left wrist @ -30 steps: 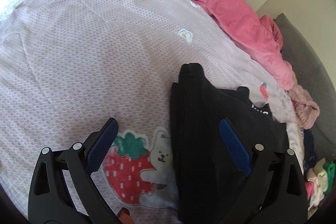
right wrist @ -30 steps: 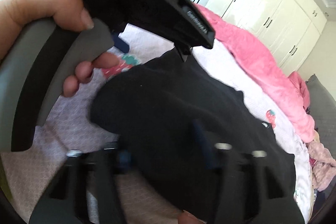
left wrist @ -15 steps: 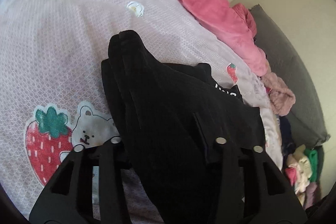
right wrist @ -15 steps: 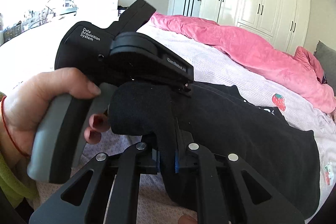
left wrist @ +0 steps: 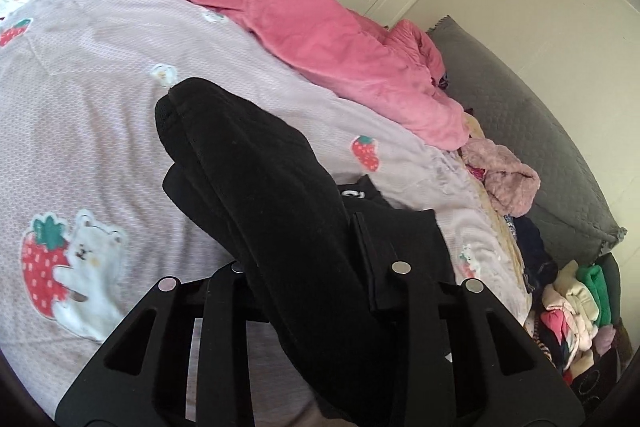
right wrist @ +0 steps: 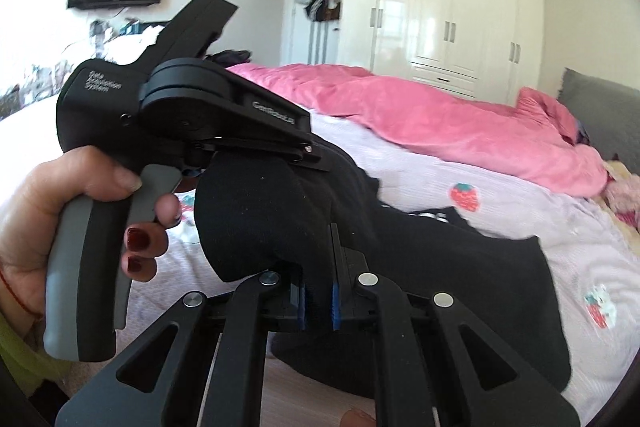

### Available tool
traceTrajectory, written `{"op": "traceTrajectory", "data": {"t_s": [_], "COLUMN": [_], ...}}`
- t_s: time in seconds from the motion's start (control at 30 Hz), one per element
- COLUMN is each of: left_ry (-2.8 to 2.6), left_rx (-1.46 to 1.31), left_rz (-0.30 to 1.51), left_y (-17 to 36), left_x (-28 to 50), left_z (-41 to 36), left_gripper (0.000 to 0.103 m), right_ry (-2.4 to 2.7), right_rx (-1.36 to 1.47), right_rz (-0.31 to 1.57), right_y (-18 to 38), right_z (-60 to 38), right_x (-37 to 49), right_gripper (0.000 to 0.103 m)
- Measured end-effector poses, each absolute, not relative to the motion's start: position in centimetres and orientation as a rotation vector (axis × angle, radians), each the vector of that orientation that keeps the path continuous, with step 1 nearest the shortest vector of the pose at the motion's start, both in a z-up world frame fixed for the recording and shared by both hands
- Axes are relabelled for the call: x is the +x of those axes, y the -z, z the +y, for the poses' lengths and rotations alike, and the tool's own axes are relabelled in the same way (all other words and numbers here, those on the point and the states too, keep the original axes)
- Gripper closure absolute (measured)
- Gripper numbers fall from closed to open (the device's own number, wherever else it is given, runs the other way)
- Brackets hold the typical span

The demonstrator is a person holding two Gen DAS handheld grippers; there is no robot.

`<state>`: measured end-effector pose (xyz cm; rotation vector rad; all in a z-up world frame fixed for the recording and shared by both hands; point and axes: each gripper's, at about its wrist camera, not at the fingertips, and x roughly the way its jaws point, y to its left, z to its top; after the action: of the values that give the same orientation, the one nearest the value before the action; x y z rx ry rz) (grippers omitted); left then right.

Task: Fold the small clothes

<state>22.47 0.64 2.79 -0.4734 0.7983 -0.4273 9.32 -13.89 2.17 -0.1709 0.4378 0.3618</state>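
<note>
A black garment (left wrist: 256,187) lies partly on the lilac strawberry-print bedsheet (left wrist: 80,99), with one end raised off it. My left gripper (left wrist: 316,267) has that raised fold between its fingers, its jaws still closing on the cloth, which hides the pads. From the right wrist view the left gripper (right wrist: 316,163) is held by a hand (right wrist: 60,195) and bites the top of the same fold. Just below it, my right gripper (right wrist: 318,291) is shut, its blue pads (right wrist: 335,301) pinching the black garment (right wrist: 460,275).
A pink quilt (left wrist: 320,27) is bunched along the far side of the bed. A fuzzy pink garment (left wrist: 508,183) and a pile of small clothes (left wrist: 572,303) lie at the right by a grey headboard (left wrist: 540,147). White wardrobes (right wrist: 460,19) stand behind.
The left gripper went from wide open over the garment's edge to closed on it. The right gripper closed on the fold too. Both have lifted the cloth off the sheet.
</note>
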Motion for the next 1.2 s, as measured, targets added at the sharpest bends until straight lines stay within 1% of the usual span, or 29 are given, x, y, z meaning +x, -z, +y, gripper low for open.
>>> {"op": "traceTrajectory", "data": {"t_s": [0.1, 0.33, 0.5, 0.63, 0.73, 0.77, 0.8, 0.83, 0.87, 0.97, 1.13, 1.2], "left_ry": [0.432, 0.447, 0.452, 0.409, 0.411, 0.429, 0.452, 0.479, 0.502, 0.562, 0.464, 0.407], "left_rx": [-0.478, -0.377, -0.314, -0.227, -0.226, -0.230, -0.235, -0.240, -0.253, -0.330, -0.314, -0.285], "left_rz": [0.800, 0.840, 0.894, 0.931, 0.954, 0.956, 0.951, 0.939, 0.933, 0.923, 0.849, 0.853], "left_y": [-3.4, -4.2, -3.4, -2.0, -0.8, -0.7, -0.7, -0.9, -1.0, -1.3, -1.8, -1.3], "left_x": [22.6, 23.2, 24.1, 24.8, 25.4, 25.5, 25.4, 25.2, 25.0, 24.4, 22.7, 22.2], "left_z": [-1.8, -9.3, -14.2, -17.8, -19.1, -19.3, -19.6, -19.6, -19.4, -18.0, -13.4, -11.8], "left_gripper": [0.081, 0.081, 0.080, 0.078, 0.071, 0.062, 0.056, 0.054, 0.050, 0.043, 0.043, 0.043], "right_ry": [-0.322, -0.235, -0.178, -0.166, -0.153, -0.146, -0.138, -0.129, -0.128, -0.119, -0.072, -0.063], "right_rx": [-0.133, 0.011, 0.098, 0.233, 0.320, 0.335, 0.344, 0.358, 0.373, 0.408, 0.462, 0.491], "right_rz": [0.442, 0.480, 0.503, 0.567, 0.624, 0.634, 0.645, 0.653, 0.660, 0.686, 0.723, 0.723], "right_y": [-2.5, -2.4, -1.5, 0.0, 1.3, 1.7, 1.8, 2.0, 2.1, 2.6, 3.3, 3.4], "right_z": [-16.3, -22.1, -25.9, -29.2, -30.6, -31.0, -31.2, -31.5, -31.6, -32.3, -33.1, -33.4], "right_x": [9.2, 9.0, 8.6, 9.3, 10.2, 10.2, 10.3, 10.4, 10.4, 10.4, 10.0, 9.8], "right_gripper": [0.096, 0.096, 0.096, 0.096, 0.096, 0.095, 0.094, 0.094, 0.094, 0.093, 0.088, 0.083]}}
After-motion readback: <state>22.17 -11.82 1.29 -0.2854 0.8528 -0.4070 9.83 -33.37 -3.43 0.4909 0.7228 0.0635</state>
